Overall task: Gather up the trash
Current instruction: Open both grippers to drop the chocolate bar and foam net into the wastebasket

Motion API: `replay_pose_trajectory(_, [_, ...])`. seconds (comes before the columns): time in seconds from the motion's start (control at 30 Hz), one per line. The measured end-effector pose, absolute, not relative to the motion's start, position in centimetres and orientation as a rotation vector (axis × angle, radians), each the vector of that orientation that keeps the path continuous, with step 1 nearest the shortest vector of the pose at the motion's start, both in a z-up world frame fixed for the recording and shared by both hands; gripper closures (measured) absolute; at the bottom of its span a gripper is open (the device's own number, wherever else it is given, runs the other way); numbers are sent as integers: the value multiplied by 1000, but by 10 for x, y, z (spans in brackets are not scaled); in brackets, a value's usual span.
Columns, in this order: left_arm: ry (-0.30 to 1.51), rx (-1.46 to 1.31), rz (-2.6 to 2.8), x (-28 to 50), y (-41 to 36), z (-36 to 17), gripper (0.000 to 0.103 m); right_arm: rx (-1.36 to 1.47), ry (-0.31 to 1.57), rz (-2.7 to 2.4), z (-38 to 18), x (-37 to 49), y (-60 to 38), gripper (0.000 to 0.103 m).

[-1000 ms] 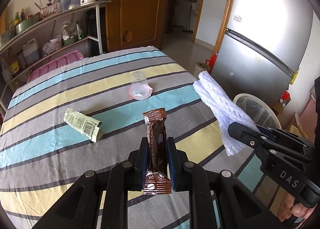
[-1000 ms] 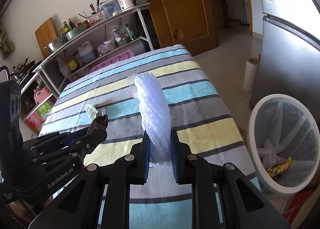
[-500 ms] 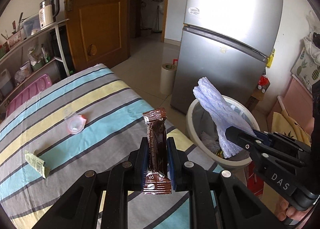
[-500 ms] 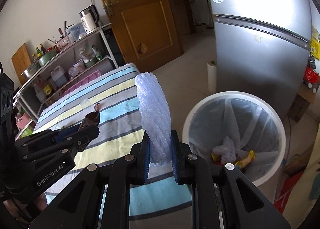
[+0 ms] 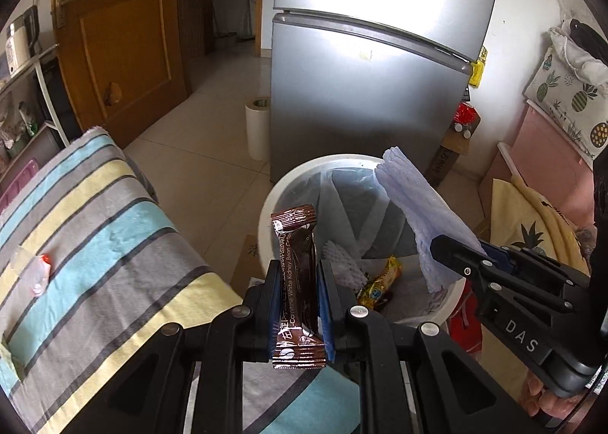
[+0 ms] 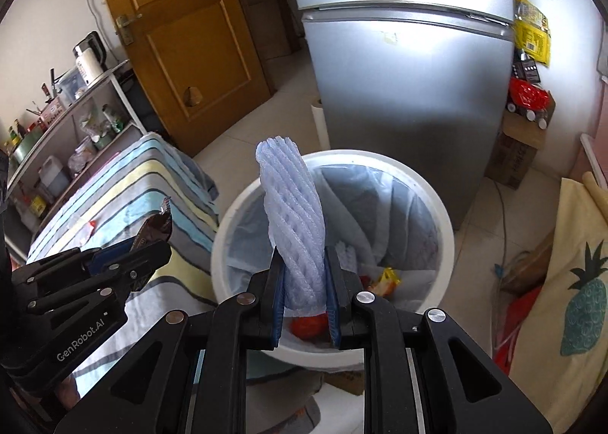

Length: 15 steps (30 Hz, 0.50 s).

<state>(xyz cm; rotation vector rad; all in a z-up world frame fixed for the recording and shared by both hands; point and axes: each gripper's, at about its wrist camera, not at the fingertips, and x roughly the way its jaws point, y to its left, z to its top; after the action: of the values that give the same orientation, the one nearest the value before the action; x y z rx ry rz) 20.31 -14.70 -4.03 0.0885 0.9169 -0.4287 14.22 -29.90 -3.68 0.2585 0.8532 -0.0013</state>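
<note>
Step in hand: carrying two pieces of trash to the bin. The left gripper (image 5: pixel 300 305) is clamped tight on a brown snack wrapper (image 5: pixel 296 282), which stands upright between the jaws. The right gripper (image 6: pixel 304 293) is closed on a white foam net sleeve (image 6: pixel 292 221), also upright.

The white bin (image 6: pixel 444 229) stands on the floor just right of the striped table (image 5: pixel 95 244), in front of the fridge (image 6: pixel 410 73). It already holds several wrappers. The sleeve appears to sit over the bin mouth; the wrapper seems nearer the near-left rim, though fisheye distortion makes this uncertain.

Next move: centre each gripper over the bin mouth, then open the jaws so both items fall inside. A small pink cup (image 5: pixel 38 274) remains on the table for collection.
</note>
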Motion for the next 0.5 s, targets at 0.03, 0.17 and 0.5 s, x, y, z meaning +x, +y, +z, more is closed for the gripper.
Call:
replay_pose_trajectory(0.03, [927,90,-426,207,-150,-44,85,258,864,-12,-41,144,-303,84])
replay_pose_trajectory(0.17, [937,97,-435,217,-163,-53,85,253,895,-51,-55,151,-314,84])
replay_pose_trajectory(0.5, [968,110,-437,230,-178,-67,64,245,976,-127,-76,163,-326,75])
